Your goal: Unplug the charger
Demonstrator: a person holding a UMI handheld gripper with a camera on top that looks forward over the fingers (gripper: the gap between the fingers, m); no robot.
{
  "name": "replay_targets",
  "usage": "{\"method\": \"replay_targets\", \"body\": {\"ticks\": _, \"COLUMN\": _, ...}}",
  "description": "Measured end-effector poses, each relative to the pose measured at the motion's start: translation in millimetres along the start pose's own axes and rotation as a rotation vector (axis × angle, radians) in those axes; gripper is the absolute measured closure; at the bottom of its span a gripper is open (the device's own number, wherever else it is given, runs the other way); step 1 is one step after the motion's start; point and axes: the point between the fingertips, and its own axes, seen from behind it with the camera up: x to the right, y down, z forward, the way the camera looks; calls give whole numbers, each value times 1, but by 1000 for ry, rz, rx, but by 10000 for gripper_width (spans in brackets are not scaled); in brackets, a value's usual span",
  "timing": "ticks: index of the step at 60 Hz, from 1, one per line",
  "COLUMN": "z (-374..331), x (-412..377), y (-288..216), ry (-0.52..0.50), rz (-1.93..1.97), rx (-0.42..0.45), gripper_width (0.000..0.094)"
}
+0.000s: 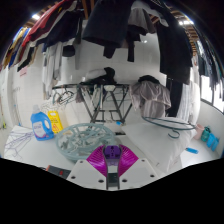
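Observation:
My gripper (110, 153) sits low over a white surface (150, 140). Its two magenta pads (98, 158) meet in the middle, so the fingers are shut. I cannot make out anything held between them. No charger or socket is clearly in view. A thin cable loop (176, 129) lies on the white surface well beyond the fingers, to the right.
A clear plastic basin (84, 143) lies just ahead of the fingers to the left. A blue bottle (40, 124) and a yellow bottle (55, 121) stand further left. A folding drying rack (105, 100) stands beyond. Dark clothes (110, 25) hang overhead. A blue object (209, 138) sits far right.

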Motion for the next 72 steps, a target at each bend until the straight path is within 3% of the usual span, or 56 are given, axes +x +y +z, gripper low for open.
{"method": "replay_targets", "body": {"ticks": 13, "z": 38, "x": 124, "y": 86, "ry": 134, "rz": -63, "rx": -163, "gripper_width": 805}}
{"method": "replay_targets", "body": {"ticks": 24, "z": 56, "x": 155, "y": 146, "ry": 149, "rz": -139, "rx": -253, "gripper_width": 661}}
{"method": "replay_targets", "body": {"ticks": 27, "z": 53, "x": 153, "y": 151, "ry": 139, "rz": -143, "rx": -266, "gripper_width": 508}}
{"method": "replay_targets", "body": {"ticks": 32, "z": 36, "x": 154, "y": 143, "ry": 162, "rz": -167, "rx": -267, "gripper_width": 78}}
{"method": "replay_targets", "body": {"ticks": 41, "z": -36, "x": 137, "y": 99, "ry": 174, "rz": -146, "rx": -243, "gripper_width": 82}}
{"method": "replay_targets", "body": {"ticks": 52, "z": -181, "x": 76, "y": 46, "ry": 122, "rz": -65, "rx": -245, "gripper_width": 83}}
{"method": "replay_targets", "body": {"ticks": 72, "z": -362, "x": 4, "y": 66, "ry": 109, "rz": 3, "rx": -295, "gripper_width": 86}}
